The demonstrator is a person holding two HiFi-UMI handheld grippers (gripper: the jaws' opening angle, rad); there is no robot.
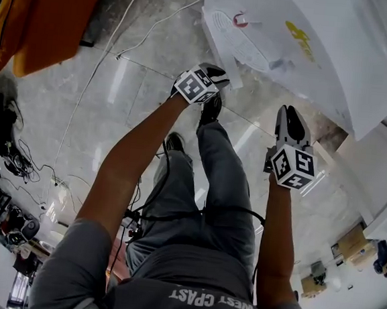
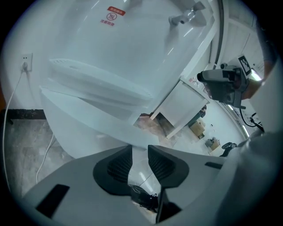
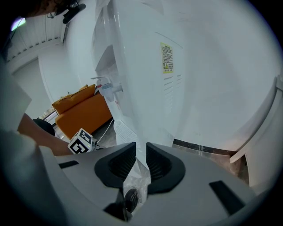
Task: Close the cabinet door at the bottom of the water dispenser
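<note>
The white water dispenser stands at the top right of the head view, its grilled drip tray facing me. My left gripper hangs just in front of the lower front panel, jaws a little apart with nothing between them. In the left gripper view that curved white panel lies below the drip tray, just ahead of the fingertips. My right gripper is beside the dispenser's side wall, jaws slightly apart and empty. Whether the bottom door is ajar I cannot tell.
An orange sofa stands at the top left, with a white cable trailing across the marble floor. White furniture sits behind the dispenser on the right. My legs and shoes are below the grippers.
</note>
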